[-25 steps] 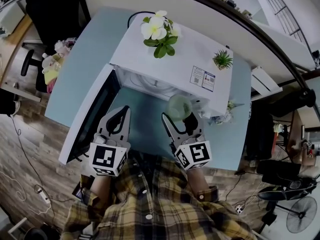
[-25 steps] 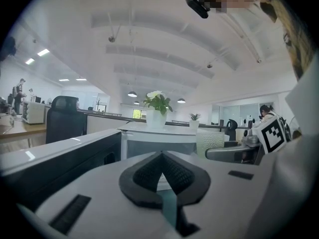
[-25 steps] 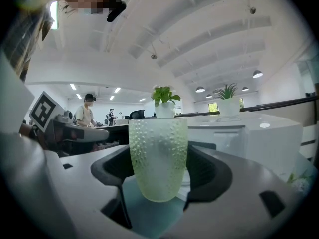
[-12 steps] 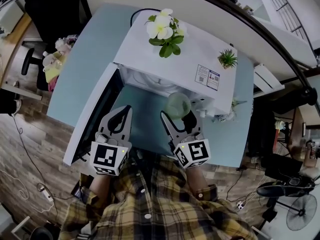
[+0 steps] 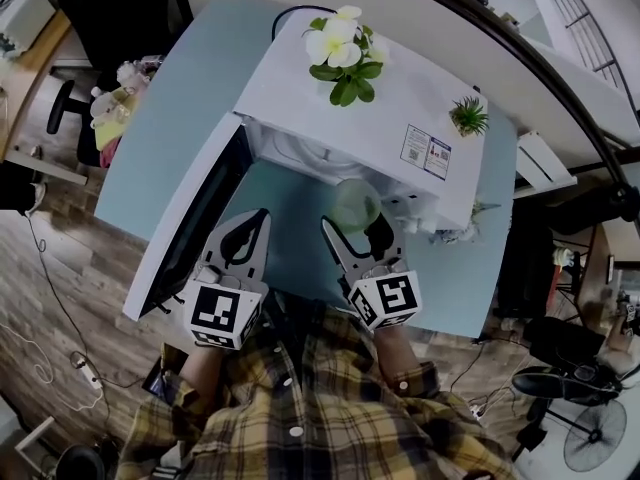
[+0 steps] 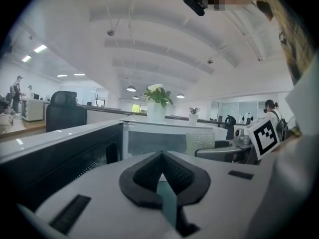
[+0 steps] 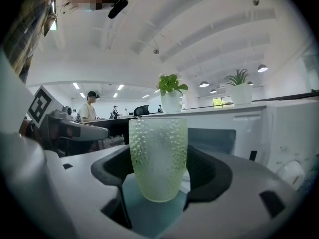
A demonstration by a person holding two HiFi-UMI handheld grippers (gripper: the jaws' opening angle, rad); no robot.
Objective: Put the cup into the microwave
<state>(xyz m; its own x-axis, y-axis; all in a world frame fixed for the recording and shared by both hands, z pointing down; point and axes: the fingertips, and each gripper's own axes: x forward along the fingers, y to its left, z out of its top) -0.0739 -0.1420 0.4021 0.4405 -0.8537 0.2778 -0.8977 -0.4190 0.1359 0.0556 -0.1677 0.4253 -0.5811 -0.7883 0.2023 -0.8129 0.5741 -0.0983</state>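
Observation:
A pale green dimpled glass cup (image 5: 356,205) (image 7: 158,156) stands upright between the jaws of my right gripper (image 5: 353,220) (image 7: 158,176), which is shut on it just in front of the white microwave (image 5: 362,118) (image 7: 281,128). The microwave's dark door (image 5: 190,220) (image 6: 55,156) hangs open to the left and the cavity (image 5: 300,160) shows behind it. My left gripper (image 5: 260,216) (image 6: 160,158) is shut on nothing and sits beside the door. The cup (image 6: 203,140) also shows in the left gripper view.
A potted white flower (image 5: 340,50) and a small green plant (image 5: 468,116) stand on top of the microwave. The teal table (image 5: 185,88) carries it all. A dark office chair (image 5: 110,8) and some soft toys (image 5: 118,93) are at the left.
The head view has shifted a little. Both grippers and the cup stay in about the same place before the microwave opening.

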